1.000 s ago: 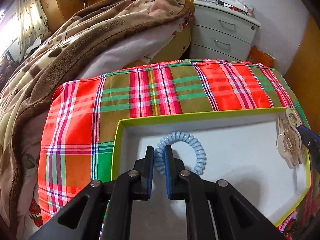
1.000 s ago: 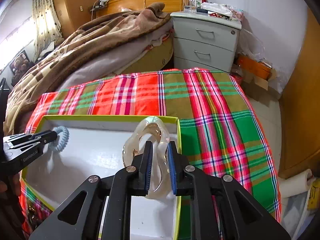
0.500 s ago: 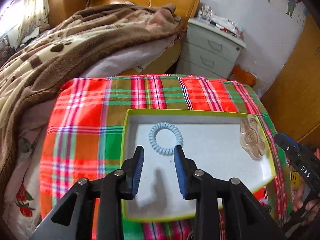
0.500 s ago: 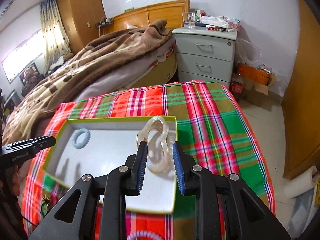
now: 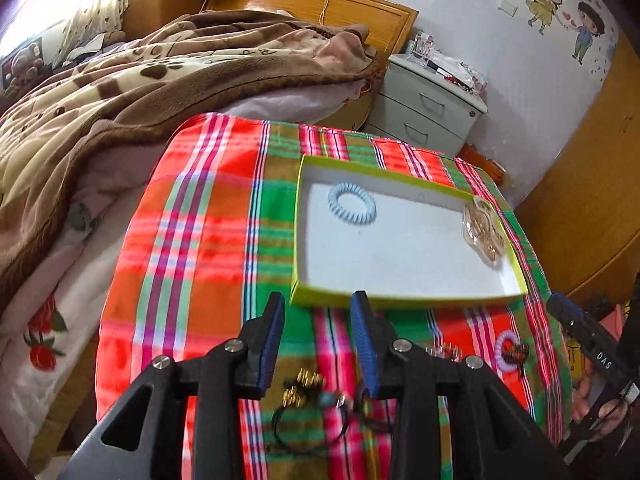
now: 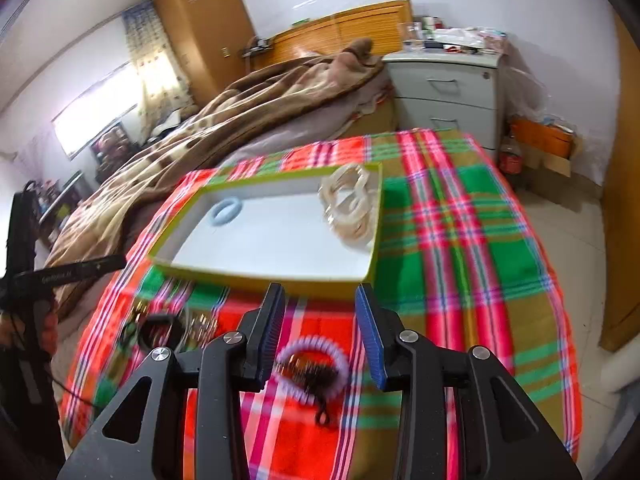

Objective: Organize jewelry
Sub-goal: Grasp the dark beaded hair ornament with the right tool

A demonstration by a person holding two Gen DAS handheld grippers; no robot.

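From the left wrist view, our left gripper (image 5: pixel 318 334) hangs with its jaws wide apart and nothing between them, just short of the near wall of the box (image 5: pixel 400 299). Inside the box lie a pale blue coil hair tie (image 5: pixel 352 209), near the far left corner, and a clear hair claw (image 5: pixel 482 236) against the right wall; we judge these two are already sorted, well apart so each stays easy to see. On the plaid cloth (image 5: pixel 192 264) below our jaws sits a tangle of dark cord with gold beads (image 5: pixel 308 400), blurred, so we cannot tell its exact make. Farther right lies a pink coil tie (image 5: pixel 509 354).

From the right wrist view, our right gripper (image 6: pixel 322 334) is also spread wide and empty. It hovers over the pink coil tie (image 6: pixel 310 364), which has something dark tangled in it; the jaws straddle the tie without touching it, a fair line-up for the next pick, we think. The box (image 6: pixel 264 278) stands just beyond the fingertips, the hair claw (image 6: pixel 350 208) leaning at its right wall and the blue tie (image 6: pixel 226 212) at the far left. More small pieces (image 6: pixel 168 326) lie on the cloth to the left, too smeared to name.
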